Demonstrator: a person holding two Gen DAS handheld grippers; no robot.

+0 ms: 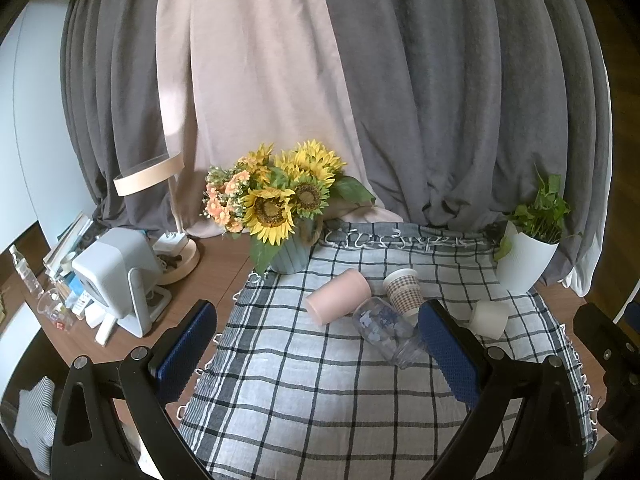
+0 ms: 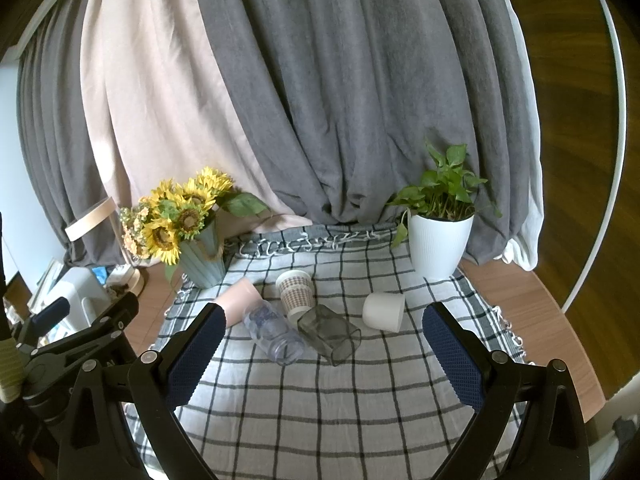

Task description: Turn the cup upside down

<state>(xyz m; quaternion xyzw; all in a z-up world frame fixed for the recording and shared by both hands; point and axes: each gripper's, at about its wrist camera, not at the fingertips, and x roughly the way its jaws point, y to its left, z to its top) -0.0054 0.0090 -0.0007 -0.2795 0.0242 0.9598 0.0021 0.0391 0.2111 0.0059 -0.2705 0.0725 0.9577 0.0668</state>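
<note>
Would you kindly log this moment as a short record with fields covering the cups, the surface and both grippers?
surface: black-and-white checked cloth on a wooden table
cups lying on their sides: pink plastic cup, clear patterned glass, smoky grey square glass, white cup
cup standing: brown houndstooth paper cup, rim uppermost
left gripper: open, holding nothing
right gripper: open, holding nothing
background: sunflower bouquet in green vase, leafy plant in white pot

Soft, dim daylight, no hard shadows. Edges bend round and go dark (fisheye), and the middle stays sharp.
</note>
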